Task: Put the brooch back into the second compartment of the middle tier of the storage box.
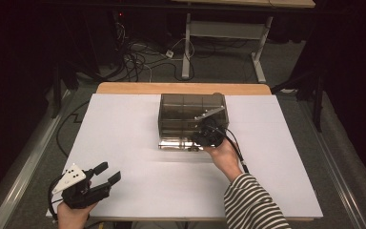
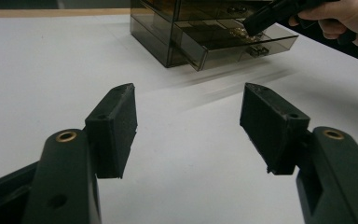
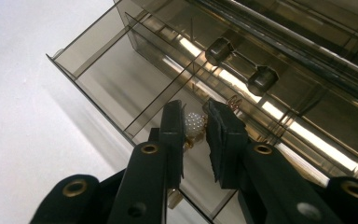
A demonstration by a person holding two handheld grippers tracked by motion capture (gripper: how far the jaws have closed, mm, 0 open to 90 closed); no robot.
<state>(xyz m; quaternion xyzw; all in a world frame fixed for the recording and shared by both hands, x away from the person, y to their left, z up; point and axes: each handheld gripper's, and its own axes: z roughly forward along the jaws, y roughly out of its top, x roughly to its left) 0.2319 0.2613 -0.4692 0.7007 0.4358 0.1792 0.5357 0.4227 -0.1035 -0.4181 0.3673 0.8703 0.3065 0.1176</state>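
A smoky clear drawer box (image 1: 190, 107) stands at the middle back of the white table, its lowest drawer (image 1: 176, 143) pulled out toward me. My right gripper (image 1: 206, 136) hangs over that drawer. In the right gripper view its jaws (image 3: 195, 125) are shut on a small pearl-beaded ornament (image 3: 194, 124) with a gold fitting, above a drawer compartment (image 3: 107, 70). My left gripper (image 1: 108, 172) rests at the table's near left corner, open with nothing between its fingers (image 2: 189, 121). The left gripper view also has the box (image 2: 168, 28), the open drawer (image 2: 233, 44) and the other hand.
The drawer is split by clear dividers, and two dark knobs (image 3: 242, 65) sit on the drawer fronts above it. A wooden strip (image 1: 183, 88) edges the table's far side. Cables (image 1: 138, 57) and a desk frame (image 1: 228, 33) lie on the floor beyond.
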